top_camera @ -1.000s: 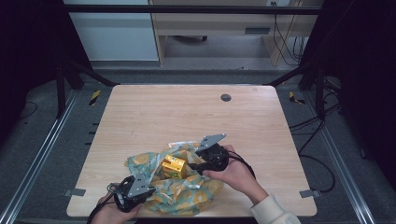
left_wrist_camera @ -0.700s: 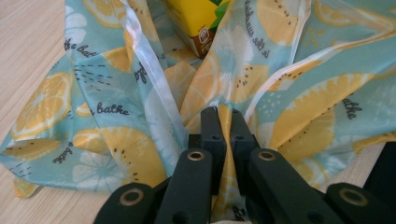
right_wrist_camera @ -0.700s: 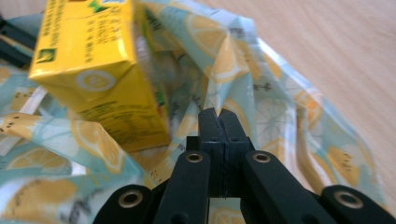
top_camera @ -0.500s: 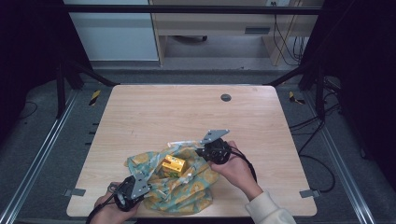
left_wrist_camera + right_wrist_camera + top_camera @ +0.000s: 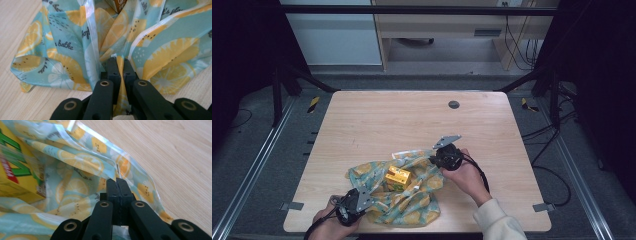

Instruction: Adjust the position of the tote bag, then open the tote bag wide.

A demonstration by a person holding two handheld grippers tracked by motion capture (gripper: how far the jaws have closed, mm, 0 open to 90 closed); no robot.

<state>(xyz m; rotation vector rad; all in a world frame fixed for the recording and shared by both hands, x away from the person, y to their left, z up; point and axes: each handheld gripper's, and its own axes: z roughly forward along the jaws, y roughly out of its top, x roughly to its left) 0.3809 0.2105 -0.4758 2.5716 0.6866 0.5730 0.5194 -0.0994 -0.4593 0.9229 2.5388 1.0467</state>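
Pinching a lemon-print plastic bag [image 5: 404,192] at two points on a wooden counter [image 5: 377,120], near edge, centre. Left hand-held gripper [image 5: 362,199] clenched on a pleat of film at the bag's near-left side, the fold squeezed between its black jaws in the left gripper view [image 5: 120,66]. Right hand-held gripper [image 5: 435,159], jaws just closed, clamped at the bag's far-right rim; in the right gripper view [image 5: 116,185] the jaws meet with no gap, the film crowding round them, though whether a layer is truly caught there cannot be told for certain. Yellow carton [image 5: 397,177] lying at the middle of the bag, green and red lettering showing close beside the right jaws [image 5: 15,182]. Judged as spreading or opening the bag around the carton. Best done by keeping both grips firm, drawing the two pinched points apart slowly and evenly, lifting just enough to slacken the film, and watching for slipping plastic or a carton tipping out.
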